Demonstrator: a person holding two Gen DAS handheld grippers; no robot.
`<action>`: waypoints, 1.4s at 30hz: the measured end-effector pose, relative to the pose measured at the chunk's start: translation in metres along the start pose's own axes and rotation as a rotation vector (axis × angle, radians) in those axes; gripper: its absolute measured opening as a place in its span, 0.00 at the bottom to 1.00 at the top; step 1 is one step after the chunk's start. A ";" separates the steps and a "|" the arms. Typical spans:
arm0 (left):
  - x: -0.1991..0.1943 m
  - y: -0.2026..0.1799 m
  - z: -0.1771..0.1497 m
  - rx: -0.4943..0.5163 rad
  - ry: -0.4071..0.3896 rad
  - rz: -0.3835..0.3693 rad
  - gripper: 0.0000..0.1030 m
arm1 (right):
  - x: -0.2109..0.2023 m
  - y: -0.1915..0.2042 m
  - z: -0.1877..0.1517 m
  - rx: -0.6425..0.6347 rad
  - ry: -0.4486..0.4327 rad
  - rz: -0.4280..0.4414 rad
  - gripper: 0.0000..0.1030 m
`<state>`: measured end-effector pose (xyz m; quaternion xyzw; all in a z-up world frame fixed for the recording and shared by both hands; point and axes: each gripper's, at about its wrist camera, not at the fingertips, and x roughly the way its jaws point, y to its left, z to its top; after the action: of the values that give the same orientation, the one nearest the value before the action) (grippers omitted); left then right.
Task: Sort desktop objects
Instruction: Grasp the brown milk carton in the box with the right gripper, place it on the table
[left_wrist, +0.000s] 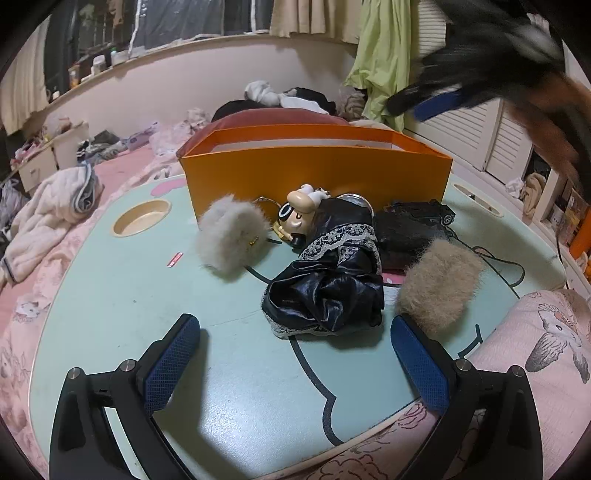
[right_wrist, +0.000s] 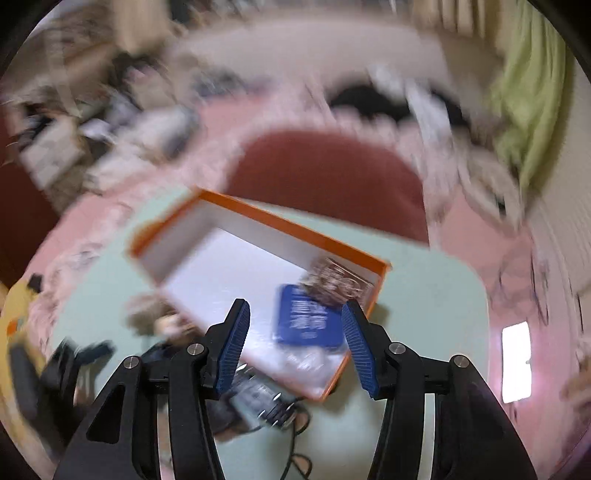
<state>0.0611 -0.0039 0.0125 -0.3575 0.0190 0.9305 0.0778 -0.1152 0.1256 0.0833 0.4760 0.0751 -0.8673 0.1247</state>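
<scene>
Two items lay in the orange box (right_wrist: 207, 225); furry pouches (left_wrist: 231, 236), a doll (left_wrist: 299, 210) and black cloth (left_wrist: 328, 284) remained on the desk (left_wrist: 129, 295), both grippers' fingers (left_wrist: 171, 362) released, empty

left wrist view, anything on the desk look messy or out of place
Yes. The black lace-trimmed cloth lies crumpled mid-table, partly over the cartoon figurine, which lies tipped on its side. Two fur puffs sit loose in front of the orange box. Nothing looks spilled or broken.
</scene>
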 end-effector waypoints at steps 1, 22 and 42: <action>0.000 0.001 0.000 0.000 -0.001 0.000 1.00 | 0.013 -0.003 0.012 0.037 0.049 -0.024 0.52; -0.005 0.000 -0.004 -0.009 -0.048 -0.028 1.00 | 0.081 0.016 0.029 -0.120 0.327 -0.471 0.24; -0.006 0.003 -0.005 -0.006 -0.049 -0.026 1.00 | -0.057 0.043 -0.022 -0.047 -0.031 0.200 0.21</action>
<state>0.0684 -0.0078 0.0129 -0.3350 0.0096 0.9379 0.0892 -0.0558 0.0984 0.1198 0.4644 0.0456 -0.8559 0.2230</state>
